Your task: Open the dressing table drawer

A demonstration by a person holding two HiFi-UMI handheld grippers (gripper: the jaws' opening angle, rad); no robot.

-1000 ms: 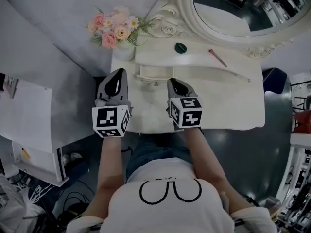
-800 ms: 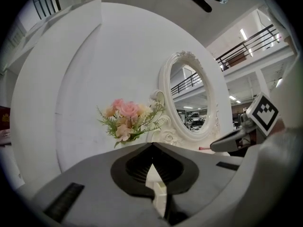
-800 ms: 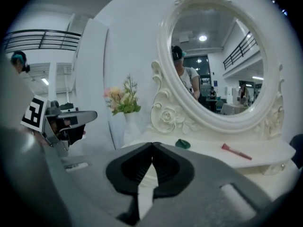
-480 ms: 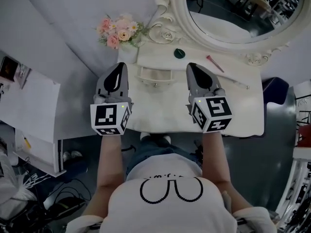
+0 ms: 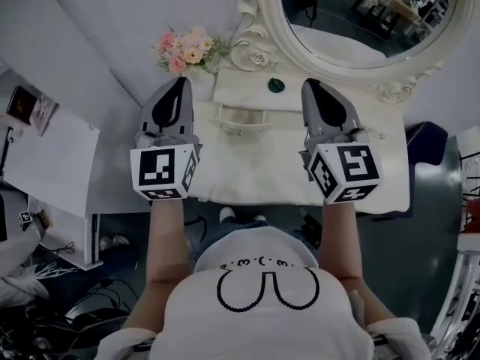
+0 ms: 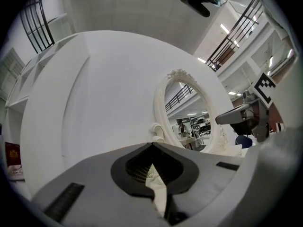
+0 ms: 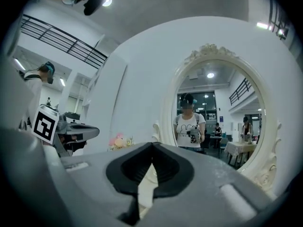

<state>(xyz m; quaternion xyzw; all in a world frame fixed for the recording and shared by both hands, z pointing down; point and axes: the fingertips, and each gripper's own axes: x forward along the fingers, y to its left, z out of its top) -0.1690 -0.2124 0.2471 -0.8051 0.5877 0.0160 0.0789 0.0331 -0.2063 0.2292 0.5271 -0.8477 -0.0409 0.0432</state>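
The white dressing table (image 5: 247,171) lies below me in the head view. A small drawer (image 5: 241,117) with a knob sits under its raised shelf, and its front seems to stand a little out. My left gripper (image 5: 178,82) hovers left of the drawer, high above the tabletop, jaws together and empty. My right gripper (image 5: 310,84) hovers to the drawer's right, also shut and empty. In the left gripper view the left gripper (image 6: 152,144) points level at the wall and the mirror (image 6: 189,119). In the right gripper view the right gripper (image 7: 152,144) faces the mirror (image 7: 215,117).
An oval mirror (image 5: 367,21) in an ornate white frame stands behind the table. A pink flower bunch (image 5: 187,49) sits at the back left, a small dark green round thing (image 5: 276,85) on the shelf. A blue seat (image 5: 424,136) is at the right, papers (image 5: 52,163) at the left.
Both grippers have risen toward the head camera and drawn apart. The right one has swung to the right and now covers the pink pen on the shelf.
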